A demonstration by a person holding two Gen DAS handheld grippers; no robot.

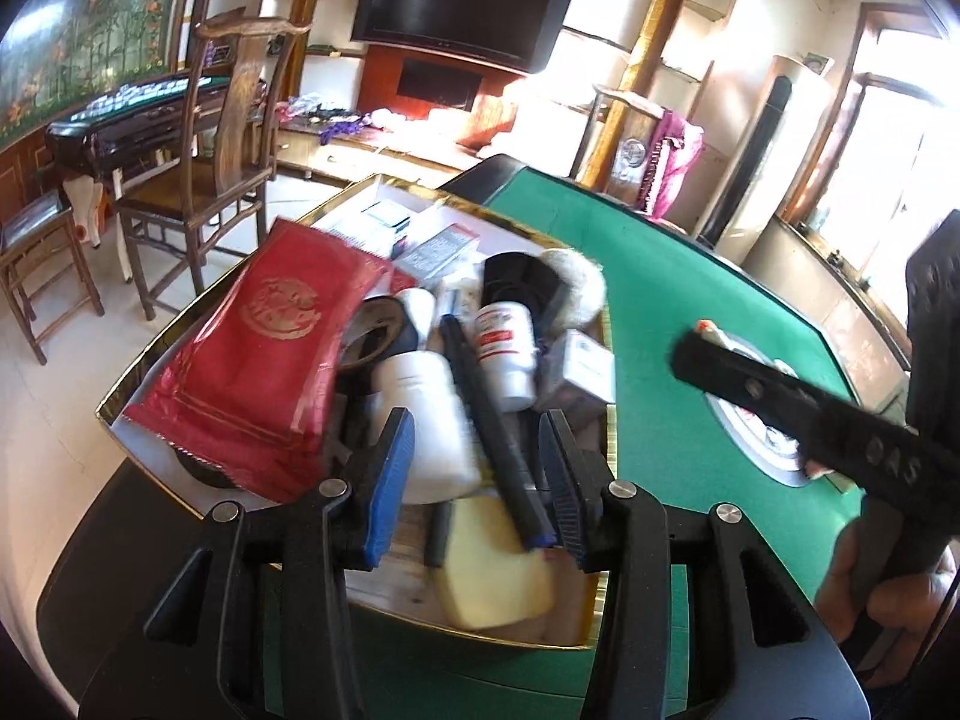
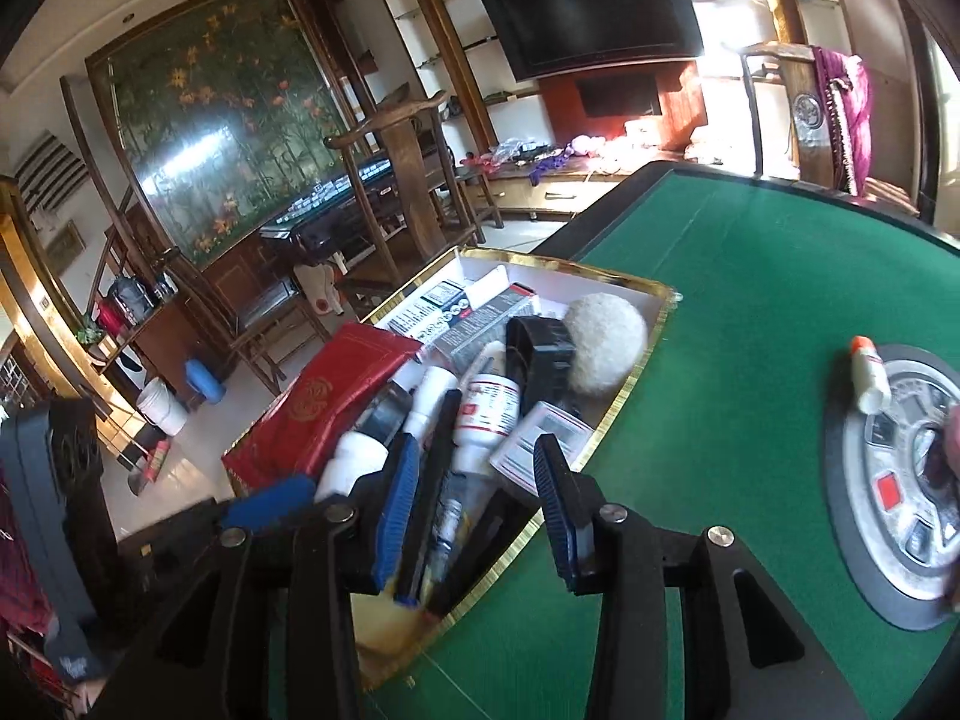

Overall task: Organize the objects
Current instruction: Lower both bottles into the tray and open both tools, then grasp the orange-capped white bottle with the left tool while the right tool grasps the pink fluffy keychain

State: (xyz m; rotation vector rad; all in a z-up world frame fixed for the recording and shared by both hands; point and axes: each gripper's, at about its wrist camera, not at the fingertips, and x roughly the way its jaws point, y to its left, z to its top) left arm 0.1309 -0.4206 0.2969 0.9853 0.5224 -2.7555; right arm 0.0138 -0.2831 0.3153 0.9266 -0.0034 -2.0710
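left gripper: black frame | blue fingers | silver screws

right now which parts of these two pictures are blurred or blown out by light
Left wrist view: the red packet and black pen in the gold-rimmed box are smeared by motion, and the window at right is blown out. Right wrist view: sharper, with glare on the flower painting and white sunlight under the TV.

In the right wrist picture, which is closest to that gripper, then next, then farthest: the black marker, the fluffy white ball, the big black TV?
1. Black marker: between the right gripper's fingers, in the box.
2. Fluffy white ball: box's far corner.
3. Big black TV: far wall.
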